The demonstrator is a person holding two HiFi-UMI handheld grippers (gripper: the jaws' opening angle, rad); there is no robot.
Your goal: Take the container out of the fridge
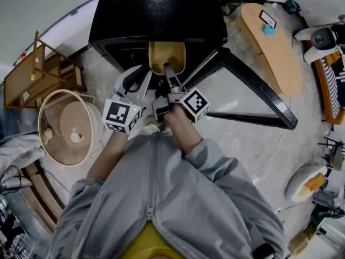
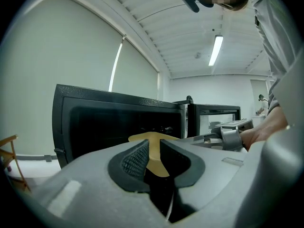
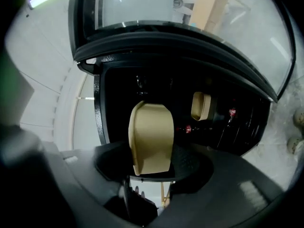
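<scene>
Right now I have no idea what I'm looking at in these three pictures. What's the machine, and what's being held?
No robot here: a person in a grey jacket holds a two-jaw gripper in each hand. One picture looks down from a camera on the person's head; the other two come from cameras riding on the grippers. In front stands a black mini fridge with its glass door swung open. The left gripper and the right gripper are closed on a tan container at the fridge's opening: the left pinches its thin rim, the right clasps its body. A round beige fan sits to the person's left.
</scene>
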